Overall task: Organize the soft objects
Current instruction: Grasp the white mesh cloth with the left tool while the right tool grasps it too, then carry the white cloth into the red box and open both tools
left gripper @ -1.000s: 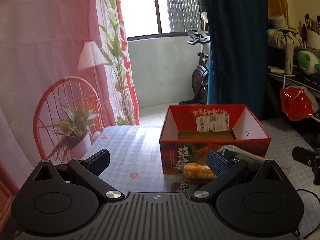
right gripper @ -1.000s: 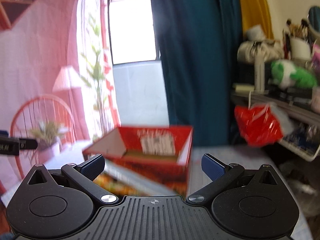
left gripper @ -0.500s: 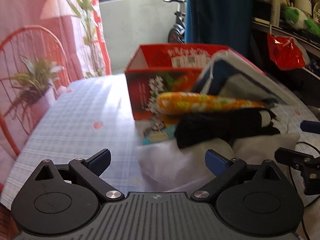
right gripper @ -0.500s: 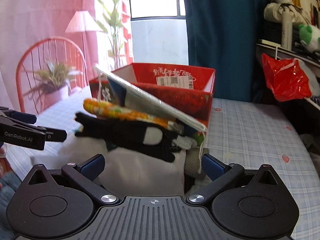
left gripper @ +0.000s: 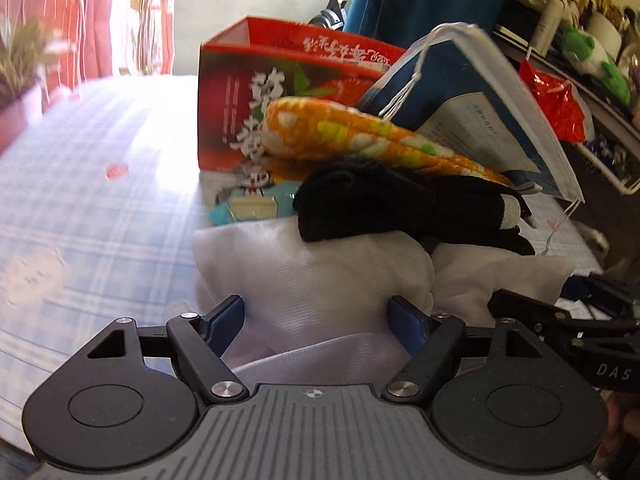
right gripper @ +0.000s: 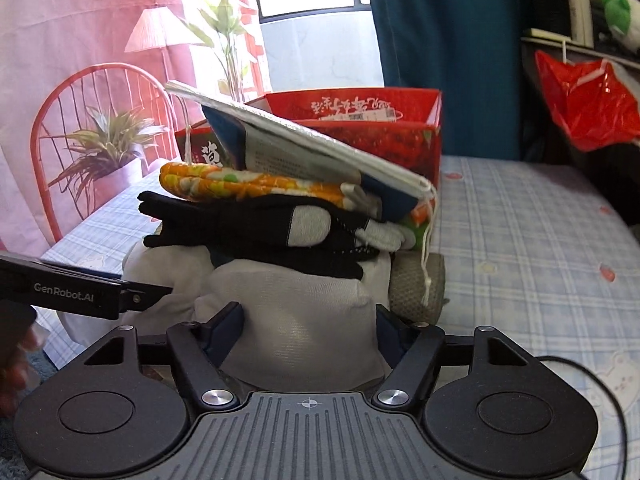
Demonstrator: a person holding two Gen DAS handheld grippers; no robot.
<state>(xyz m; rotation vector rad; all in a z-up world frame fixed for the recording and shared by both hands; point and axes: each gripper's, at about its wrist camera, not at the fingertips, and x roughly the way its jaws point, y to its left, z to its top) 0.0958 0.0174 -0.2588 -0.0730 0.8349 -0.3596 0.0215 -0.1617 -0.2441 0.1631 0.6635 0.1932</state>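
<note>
So, white cloth bundle (left gripper: 320,280) sits at front of the pile on the checked tablecloth (left gripper: 100,200), w/ everything else stacked on it. Left gripper (left gripper: 318,312) has its jaws either side of one lump of that cloth, closing; blue pads at or nearly at the fabric, can't tell if they're pressing it yet. Right gripper (right gripper: 310,320) straddles another lump of the same cloth (right gripper: 296,320), jaws also closing, pads about touching the sides; grip not confirmed either. Each gripper shows up in the other's view: right one at the right edge of the left wrist view, left one at the left edge of the right wrist view, tip just beside the cloth.

On top of the cloth: black glove (left gripper: 400,208) w/ grey fingertip patches, lying across. Above it an orange floral pouch (left gripper: 360,136), tilted. Over that a blue drawstring bag (left gripper: 472,92) w/ white cord, leaning on the pouch. Grey knit item (right gripper: 416,284) just beside the cloth on the right in the right wrist view.

Behind the pile: red cardboard box (left gripper: 248,92), open top, touching or nearly touching the stack. Red plastic bag (right gripper: 588,108) hangs off a shelf well apart to the right. Teal curtain (right gripper: 440,20) behind the box; pink curtain (right gripper: 80,20) w/ printed chair & plant at left.
</note>
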